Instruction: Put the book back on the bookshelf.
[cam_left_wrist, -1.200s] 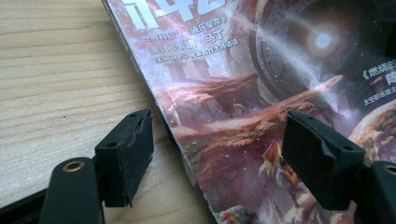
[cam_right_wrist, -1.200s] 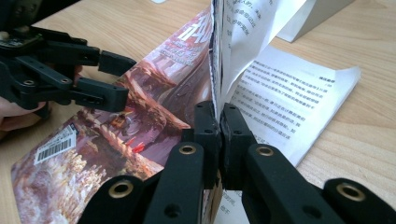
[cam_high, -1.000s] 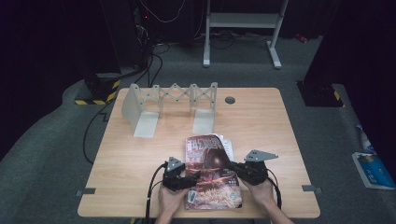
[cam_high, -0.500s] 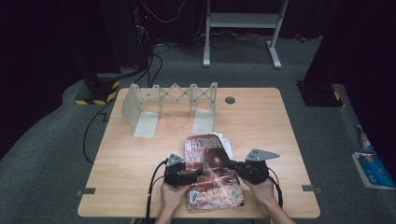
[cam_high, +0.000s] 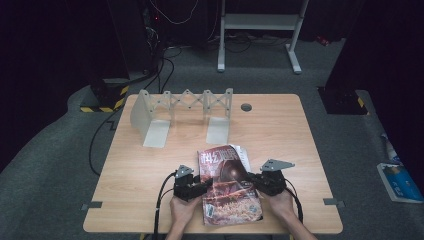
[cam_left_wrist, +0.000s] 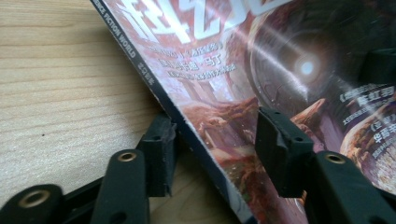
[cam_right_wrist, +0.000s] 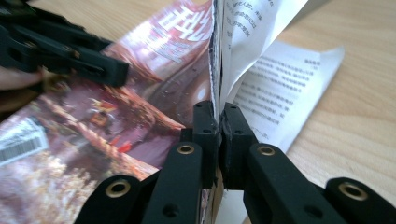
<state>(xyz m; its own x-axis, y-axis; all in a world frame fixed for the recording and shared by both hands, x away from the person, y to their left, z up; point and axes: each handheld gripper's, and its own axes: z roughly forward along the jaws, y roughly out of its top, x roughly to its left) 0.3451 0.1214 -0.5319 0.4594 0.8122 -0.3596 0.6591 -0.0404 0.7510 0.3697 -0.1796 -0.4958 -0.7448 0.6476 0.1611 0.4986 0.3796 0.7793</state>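
A magazine (cam_high: 230, 185) with a dark red cover lies at the table's near edge, its white pages fanned at the far right corner. My left gripper (cam_high: 200, 189) is at its left, spine edge. In the left gripper view the jaws (cam_left_wrist: 217, 144) straddle that edge, one finger (cam_left_wrist: 159, 149) under the spine, the other over the cover. They have just been closing, with a gap still showing. My right gripper (cam_high: 254, 181) is shut on the magazine's right edge, and its pads (cam_right_wrist: 218, 126) pinch the cover and pages (cam_right_wrist: 243, 42), which stand lifted off the table.
A white accordion-style rack (cam_high: 182, 112) stands at the table's back left. A round cable hole (cam_high: 246, 107) lies behind the magazine. The wooden table (cam_high: 300, 140) is bare to the right and left. Cables trail from both grippers toward the person.
The left gripper's jaws look drawn in closer around the magazine's spine edge. Both hands and the magazine stay in about the same place.
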